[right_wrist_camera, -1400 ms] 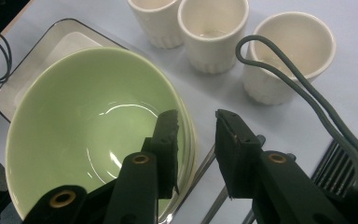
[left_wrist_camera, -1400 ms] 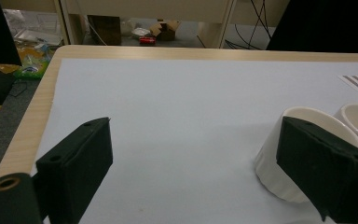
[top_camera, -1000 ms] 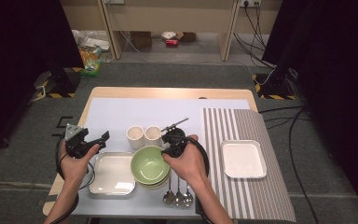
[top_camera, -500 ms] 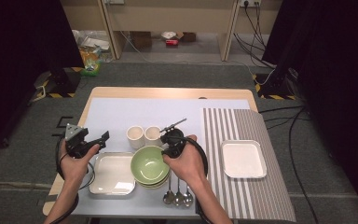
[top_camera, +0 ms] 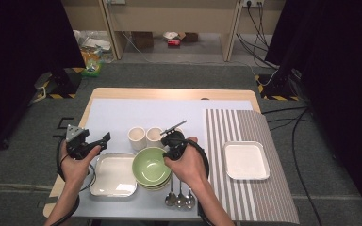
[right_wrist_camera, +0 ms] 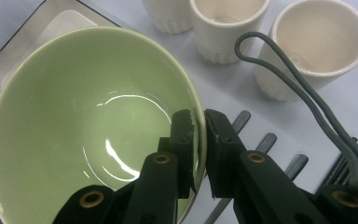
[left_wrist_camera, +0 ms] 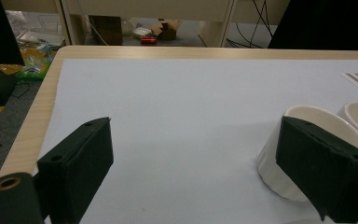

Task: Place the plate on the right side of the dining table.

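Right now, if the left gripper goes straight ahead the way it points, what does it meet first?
Probably nothing: the left gripper points over bare blue mat. The nearest cup stands off by one side, though depth is unclear.

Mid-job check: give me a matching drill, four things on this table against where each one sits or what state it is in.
Things:
1. green bowl
2. spoons
3. white square plate
4. left tongs

Places or states:
A. on the striped mat, at the right of the high view
B. wide open, nothing between them
C. rim pinched by the right tongs
D. lying side by side near the table's front edge

Pairs: 1-C, 2-D, 3-A, 4-B
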### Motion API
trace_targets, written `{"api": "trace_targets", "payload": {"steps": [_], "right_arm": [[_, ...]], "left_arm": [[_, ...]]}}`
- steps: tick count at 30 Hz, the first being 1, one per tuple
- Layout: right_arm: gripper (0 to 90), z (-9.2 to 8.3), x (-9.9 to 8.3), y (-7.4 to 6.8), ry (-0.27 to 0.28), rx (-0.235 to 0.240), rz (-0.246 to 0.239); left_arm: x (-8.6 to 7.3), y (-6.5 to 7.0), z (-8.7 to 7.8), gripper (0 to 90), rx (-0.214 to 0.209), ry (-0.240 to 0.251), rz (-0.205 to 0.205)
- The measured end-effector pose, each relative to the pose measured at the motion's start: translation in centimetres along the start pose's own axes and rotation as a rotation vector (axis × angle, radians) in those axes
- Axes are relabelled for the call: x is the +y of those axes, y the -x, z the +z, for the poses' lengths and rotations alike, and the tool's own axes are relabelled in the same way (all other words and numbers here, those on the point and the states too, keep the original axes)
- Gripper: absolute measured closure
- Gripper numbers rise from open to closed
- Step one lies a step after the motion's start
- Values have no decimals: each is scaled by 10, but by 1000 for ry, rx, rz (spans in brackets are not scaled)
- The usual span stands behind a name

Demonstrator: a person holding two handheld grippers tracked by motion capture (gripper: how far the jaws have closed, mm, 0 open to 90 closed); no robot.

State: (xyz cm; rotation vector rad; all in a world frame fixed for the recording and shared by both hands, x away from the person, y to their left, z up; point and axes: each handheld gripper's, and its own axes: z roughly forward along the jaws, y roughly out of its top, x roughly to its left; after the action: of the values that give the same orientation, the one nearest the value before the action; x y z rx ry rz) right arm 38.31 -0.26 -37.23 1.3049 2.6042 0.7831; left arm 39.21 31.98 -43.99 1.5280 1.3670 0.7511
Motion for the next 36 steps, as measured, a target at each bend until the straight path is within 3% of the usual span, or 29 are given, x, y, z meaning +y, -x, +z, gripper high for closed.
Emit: {"api": "trace_targets", "payload": {"steps": [10, 36], "right_arm": [[857, 0, 0, -1, -8, -6, -12], [866, -4, -7, -2, 55, -6, -48]], "left_arm": [[0, 0, 1, 102, 1, -1, 0], [0, -1, 1, 103, 9, -2, 0]]}}
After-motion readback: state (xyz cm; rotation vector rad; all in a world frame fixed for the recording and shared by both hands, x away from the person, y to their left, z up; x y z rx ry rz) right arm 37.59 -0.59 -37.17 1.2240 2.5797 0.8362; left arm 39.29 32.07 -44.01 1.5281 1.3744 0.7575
